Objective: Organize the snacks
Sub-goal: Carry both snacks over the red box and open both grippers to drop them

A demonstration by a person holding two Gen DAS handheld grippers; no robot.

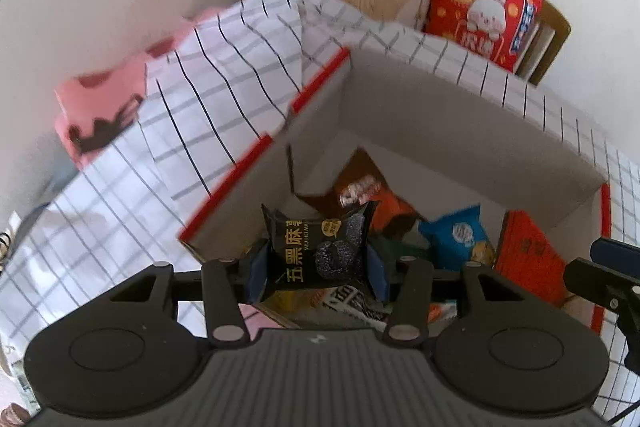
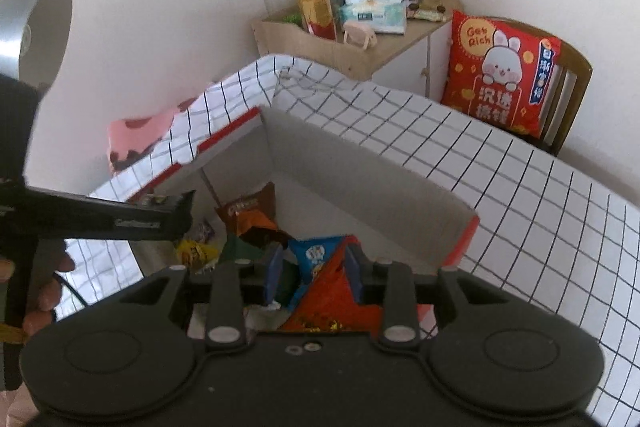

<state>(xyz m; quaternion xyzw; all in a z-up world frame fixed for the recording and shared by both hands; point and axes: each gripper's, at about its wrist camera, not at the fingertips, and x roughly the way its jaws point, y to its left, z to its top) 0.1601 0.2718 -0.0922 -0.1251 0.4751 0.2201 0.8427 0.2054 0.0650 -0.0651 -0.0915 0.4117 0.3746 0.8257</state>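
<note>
The left gripper (image 1: 318,269) is clamped on a small black foil snack packet with gold Chinese lettering and a picture of a dark sesame roll (image 1: 320,251); its blue pads press the packet's two sides, and the packet stands upright just above the open white cardboard box with red edge strips (image 1: 460,131). Only the left wrist view shows this packet; in the right wrist view it is hidden, and the left tool appears there merely as a black bar at 9 o'clock.

The right gripper (image 2: 314,273) hangs over the same box with its fingers apart, framing a blue snack bag with a cartoon face (image 2: 314,253) and a red-orange foil bag (image 2: 332,295). Whether the pads touch either bag cannot be told. The left wrist view shows the blue bag lying at 3 o'clock from the black packet, with the red-orange bag beyond it against the box wall.

A brown crumpled snack bag (image 2: 250,213) leans toward the box's far corner, at 12 o'clock in both views. Only the right wrist view shows a yellow packet (image 2: 196,253) at 9 o'clock inside the box.

The box sits on a white tablecloth with a black grid (image 2: 500,187). Beyond it, at 1 o'clock, stand a wooden shelf crate holding a bottle of orange drink (image 2: 316,7) and a red cushion printed with a white rabbit (image 2: 500,71).
</note>
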